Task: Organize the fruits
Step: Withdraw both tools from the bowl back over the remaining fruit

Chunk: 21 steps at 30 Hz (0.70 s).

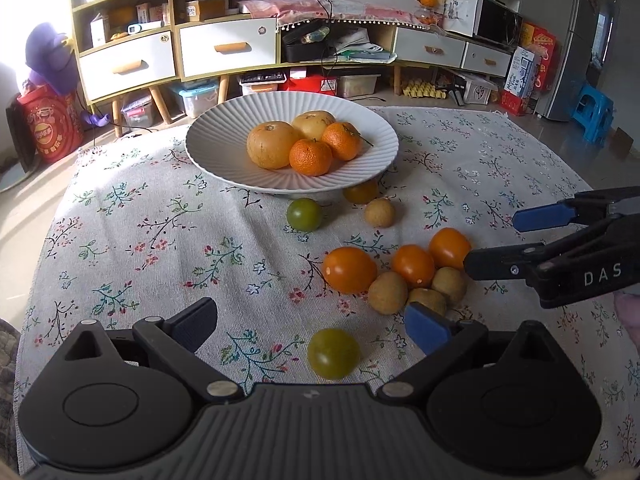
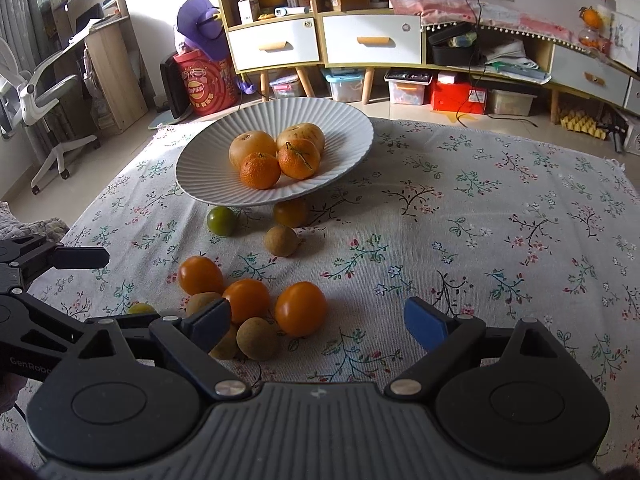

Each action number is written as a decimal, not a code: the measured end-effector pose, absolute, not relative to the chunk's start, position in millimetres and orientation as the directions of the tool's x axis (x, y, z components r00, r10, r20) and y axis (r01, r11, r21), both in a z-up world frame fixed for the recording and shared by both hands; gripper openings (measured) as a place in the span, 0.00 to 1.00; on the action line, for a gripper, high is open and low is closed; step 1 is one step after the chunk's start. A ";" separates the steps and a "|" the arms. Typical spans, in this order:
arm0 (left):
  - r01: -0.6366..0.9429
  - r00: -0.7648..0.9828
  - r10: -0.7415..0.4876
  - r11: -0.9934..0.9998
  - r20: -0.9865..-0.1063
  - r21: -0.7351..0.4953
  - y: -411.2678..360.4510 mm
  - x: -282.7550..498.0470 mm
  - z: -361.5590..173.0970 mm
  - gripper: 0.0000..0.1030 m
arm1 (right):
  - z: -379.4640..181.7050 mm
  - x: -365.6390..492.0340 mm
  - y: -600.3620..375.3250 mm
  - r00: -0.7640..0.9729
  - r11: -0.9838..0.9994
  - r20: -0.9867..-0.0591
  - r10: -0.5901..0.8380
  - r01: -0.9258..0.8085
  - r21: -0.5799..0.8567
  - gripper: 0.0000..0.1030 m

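A white ribbed plate [image 1: 224, 160] [image 2: 200, 176] on the floral cloth holds two pale round fruits and two mandarins [image 1: 311, 157] [image 2: 260, 171]. Loose in front of it lie orange tomatoes [image 1: 349, 269] [image 2: 301, 309], brown longans [image 1: 387, 293] [image 2: 257, 338] and green tomatoes [image 1: 304, 214] [image 2: 221, 221]. My left gripper [image 1: 312, 326] is open, with a green tomato [image 1: 333, 353] lying between its fingers, untouched. My right gripper [image 2: 320, 322] is open just above the cluster, an orange tomato between its fingers; in the left wrist view it [image 1: 496, 242] comes in from the right.
One orange tomato [image 1: 361, 192] [image 2: 290, 213] sits half under the plate's near rim. Cabinets with drawers [image 1: 228, 46] and storage boxes stand on the floor behind the table. An office chair [image 2: 36, 92] is at the far left. Bare cloth [image 2: 500, 240] spreads to the right.
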<state>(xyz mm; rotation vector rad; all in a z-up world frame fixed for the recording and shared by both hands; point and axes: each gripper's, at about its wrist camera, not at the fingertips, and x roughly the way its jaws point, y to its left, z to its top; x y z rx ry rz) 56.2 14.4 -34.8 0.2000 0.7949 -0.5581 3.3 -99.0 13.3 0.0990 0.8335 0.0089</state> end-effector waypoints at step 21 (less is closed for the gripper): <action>0.508 0.497 -0.490 0.833 -0.716 -0.217 -2.4 85.3 -36.8 0.28 | 8.6 10.3 -94.7 0.655 0.995 -0.750 0.092 -0.035 0.091 0.48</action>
